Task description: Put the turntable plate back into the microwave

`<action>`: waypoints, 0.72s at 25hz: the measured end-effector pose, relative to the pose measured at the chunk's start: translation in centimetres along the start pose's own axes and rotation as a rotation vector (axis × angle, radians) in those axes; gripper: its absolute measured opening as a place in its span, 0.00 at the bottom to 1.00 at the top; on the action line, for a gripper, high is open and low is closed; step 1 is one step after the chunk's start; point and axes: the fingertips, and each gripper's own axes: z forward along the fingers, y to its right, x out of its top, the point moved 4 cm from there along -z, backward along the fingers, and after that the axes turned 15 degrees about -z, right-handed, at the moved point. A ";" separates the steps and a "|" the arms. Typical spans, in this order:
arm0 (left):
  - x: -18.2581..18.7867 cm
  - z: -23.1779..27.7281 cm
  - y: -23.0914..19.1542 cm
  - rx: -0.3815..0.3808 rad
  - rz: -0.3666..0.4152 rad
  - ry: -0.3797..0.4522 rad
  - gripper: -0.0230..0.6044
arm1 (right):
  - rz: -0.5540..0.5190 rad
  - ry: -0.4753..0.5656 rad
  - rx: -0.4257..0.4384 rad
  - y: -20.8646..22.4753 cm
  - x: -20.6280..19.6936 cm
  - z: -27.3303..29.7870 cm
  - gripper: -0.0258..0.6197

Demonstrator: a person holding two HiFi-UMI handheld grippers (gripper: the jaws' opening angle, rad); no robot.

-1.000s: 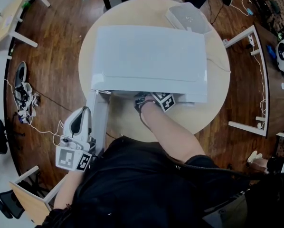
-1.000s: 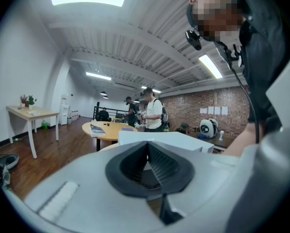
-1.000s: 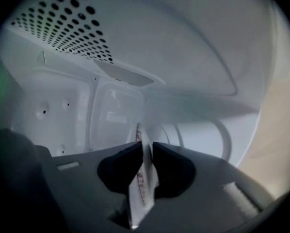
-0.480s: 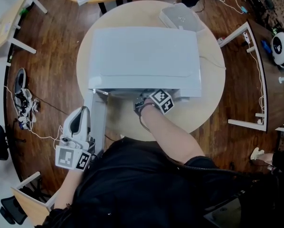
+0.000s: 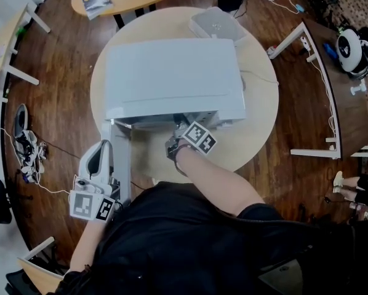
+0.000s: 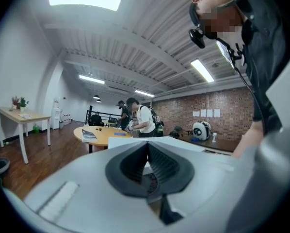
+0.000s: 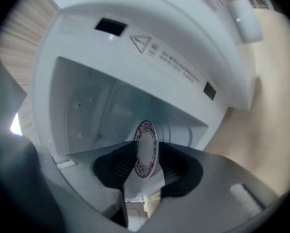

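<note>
The step in hand is the release. The right gripper [image 7: 147, 143] reaches into the mouth of the white microwave [image 5: 172, 75], which stands on the middle of the round table [image 5: 258, 121]. Its door [image 5: 121, 161] is swung out past the table's near-left edge. The jaws have just been opening and now stand spread, with the turntable plate [image 7: 146, 152] between them. It is a white plate with a patterned rim, seen almost edge-on, lying inside the front edge of the cavity [image 7: 101, 106]. A gap shows between the plate and one pad, so I judge it let go rather than gripped (whether it sits true on its seat on the cavity floor cannot be seen from here). The left gripper [image 5: 103, 149] hangs just beside the outer face of the open door, jaws pressed together on nothing; whether it touches the door I cannot tell. The plate looks as good as delivered, so the task seems close to done. The next move calls for drawing the right gripper straight back out of the opening. The jaws should be kept wide so that neither pad catches the rim and drags the plate forward. The gripper also needs to stay clear of the cavity's top edge on the way out.
</note>
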 end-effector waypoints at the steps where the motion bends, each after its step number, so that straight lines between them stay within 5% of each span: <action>1: -0.1 0.2 0.1 -0.009 -0.002 0.001 0.04 | -0.011 -0.004 0.005 -0.2 0.0 -0.3 0.25; 9: -1.0 2.4 1.2 -0.080 -0.033 0.002 0.04 | -0.203 -0.072 0.109 -3.5 0.8 -4.2 0.24; 13: -1.4 3.3 2.2 -0.117 -0.045 -0.001 0.04 | -0.343 -0.097 0.138 -3.7 1.5 -7.1 0.14; 18: -1.6 4.1 3.1 -0.136 -0.066 -0.001 0.04 | -0.683 -0.090 0.231 -6.1 4.1 -10.3 0.04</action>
